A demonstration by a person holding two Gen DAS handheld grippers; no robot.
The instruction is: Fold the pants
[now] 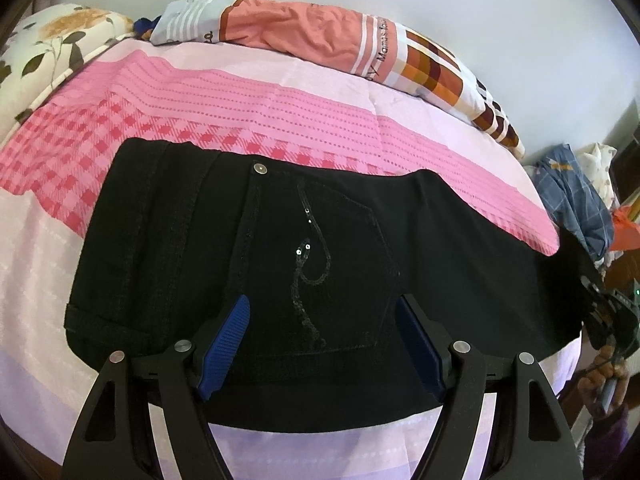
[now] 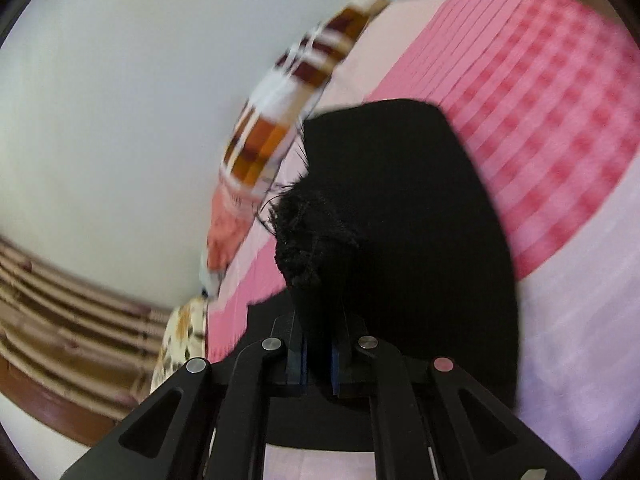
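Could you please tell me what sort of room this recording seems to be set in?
Most likely a bedroom: black denim pants lie on a bed with a pink checked sheet, and a patchwork orange quilt is bunched along the wall.

A pink-and-lilac checked bedsheet (image 1: 248,96) covers the bed, with an orange patchwork quilt (image 1: 360,44) bunched along its far edge, a floral pillow (image 1: 48,48) at the far left corner, and crumpled clothes (image 1: 576,196) beyond the right edge.

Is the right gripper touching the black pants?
Touching. The right wrist view shows the right gripper shut on the frayed hem of the black pants.
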